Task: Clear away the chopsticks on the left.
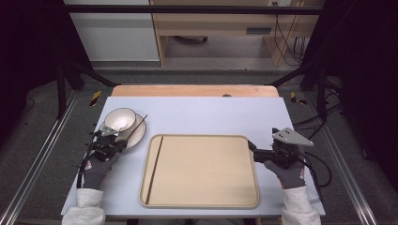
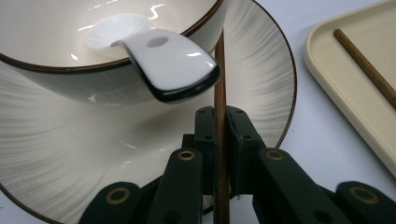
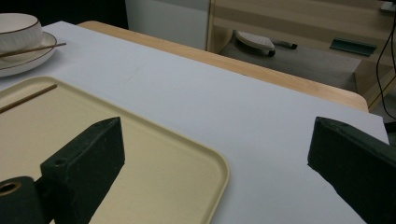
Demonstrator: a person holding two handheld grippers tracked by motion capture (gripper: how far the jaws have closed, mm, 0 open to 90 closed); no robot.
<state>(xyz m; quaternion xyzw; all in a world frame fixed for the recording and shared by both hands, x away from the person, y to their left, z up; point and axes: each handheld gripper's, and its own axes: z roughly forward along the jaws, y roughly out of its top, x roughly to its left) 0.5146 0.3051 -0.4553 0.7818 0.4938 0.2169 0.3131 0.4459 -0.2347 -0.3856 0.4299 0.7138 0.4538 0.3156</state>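
A white bowl [image 1: 119,119] with a brown rim stands on a striped plate [image 1: 137,137] at the table's left. A white spoon [image 2: 163,60] lies in the bowl [image 2: 56,28], its handle over the rim. One brown chopstick [image 2: 219,70] rests across the plate [image 2: 254,70], and my left gripper [image 2: 221,116] is shut on it near its lower end. A second chopstick [image 1: 155,168] lies along the left side of the beige tray [image 1: 202,178]. My right gripper [image 3: 217,140] stands open above the tray's right rim [image 3: 219,172], with nothing between its jaws.
The tray sits mid-table on a pale mat [image 1: 211,115]. Beyond the mat runs a wooden table edge [image 1: 192,90]. Black frame posts [image 1: 61,89] and cables [image 1: 324,119] flank the table, with wooden furniture [image 1: 216,23] behind.
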